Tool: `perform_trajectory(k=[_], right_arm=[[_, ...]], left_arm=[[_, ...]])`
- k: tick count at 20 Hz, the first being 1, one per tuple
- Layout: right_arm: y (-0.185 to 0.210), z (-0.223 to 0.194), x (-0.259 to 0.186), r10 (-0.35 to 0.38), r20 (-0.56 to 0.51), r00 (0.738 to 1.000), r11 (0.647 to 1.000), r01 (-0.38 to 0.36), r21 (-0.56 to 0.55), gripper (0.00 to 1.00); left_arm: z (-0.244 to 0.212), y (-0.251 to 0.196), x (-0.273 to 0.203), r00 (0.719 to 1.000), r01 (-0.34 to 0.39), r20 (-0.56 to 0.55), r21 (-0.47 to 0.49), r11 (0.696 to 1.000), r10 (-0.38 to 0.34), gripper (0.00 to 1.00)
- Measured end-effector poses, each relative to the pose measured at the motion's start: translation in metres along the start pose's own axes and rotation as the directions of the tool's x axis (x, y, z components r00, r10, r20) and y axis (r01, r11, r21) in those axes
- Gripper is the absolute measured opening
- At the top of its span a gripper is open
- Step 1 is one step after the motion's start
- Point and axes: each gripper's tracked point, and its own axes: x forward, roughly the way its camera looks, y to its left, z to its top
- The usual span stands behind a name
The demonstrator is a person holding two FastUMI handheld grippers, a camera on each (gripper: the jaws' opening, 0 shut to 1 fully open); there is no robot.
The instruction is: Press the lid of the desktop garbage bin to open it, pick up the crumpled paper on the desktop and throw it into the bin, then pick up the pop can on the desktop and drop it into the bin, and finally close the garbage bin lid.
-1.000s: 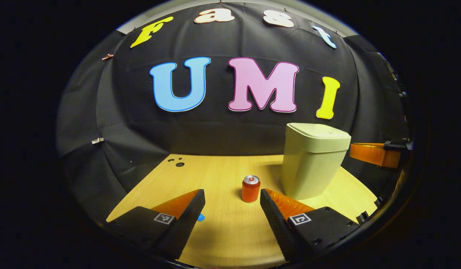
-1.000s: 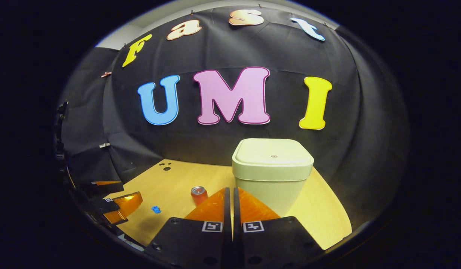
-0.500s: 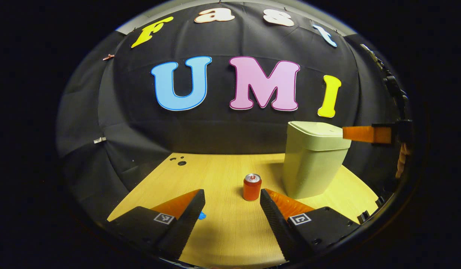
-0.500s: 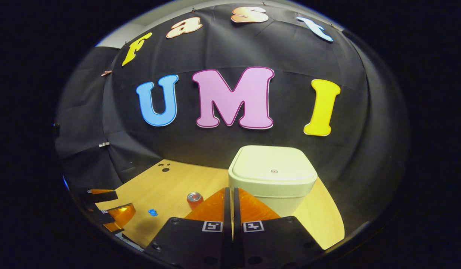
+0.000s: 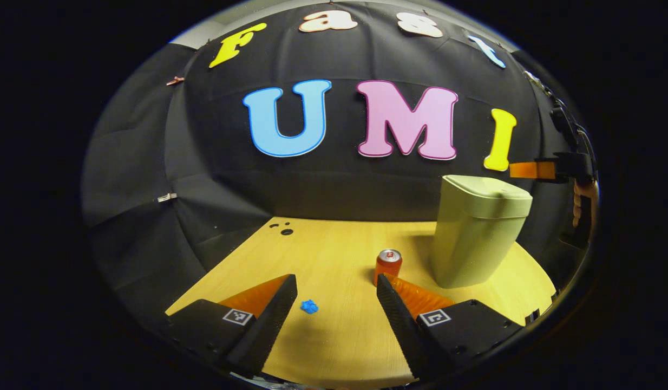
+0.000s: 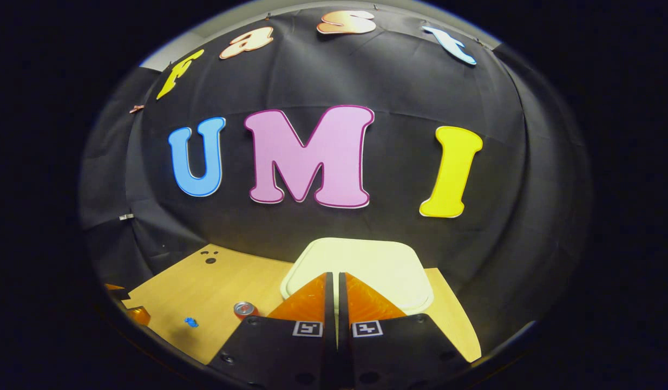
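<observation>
Pale green bin w/ lid down sits right under my right gripper, fingers pressed together, nothing held; press goes straight down. Left gripper fingers wide, empty; can just ahead, blue paper wad btwn them on surface.

Desktop: matt wood-grain. Bin: smooth matt plastic. Pop can: glossy metal. Booth wall: matt cloth.

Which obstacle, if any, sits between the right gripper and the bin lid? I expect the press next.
Nothing visible does. The right gripper, fingers together, hangs over the closed lid; the pop can stands off to the side.
</observation>
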Motion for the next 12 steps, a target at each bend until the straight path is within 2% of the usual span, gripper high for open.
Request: perform_trajectory(k=[5,8,12], right_arm=[[-0.014,-0.016,0.024,-0.015,-0.038,0.999,1.0,0.014,-0.018,0.05],[-0.011,-0.033,0.033,0.016,-0.085,0.996,1.0,-0.017,-0.01,0.05],[-0.013,-0.032,0.032,0.033,-0.049,0.998,0.997,-0.036,-0.063,0.06]], left_arm=[[-0.004,0.013,-0.009,0.995,-0.099,-0.015,-0.017,0.995,0.099,0.96],[-0.009,0.012,-0.014,0.989,-0.144,-0.035,-0.022,0.989,0.143,0.96],[-0.013,0.002,-0.017,0.982,-0.181,-0.054,-0.022,0.983,0.179,0.96]])
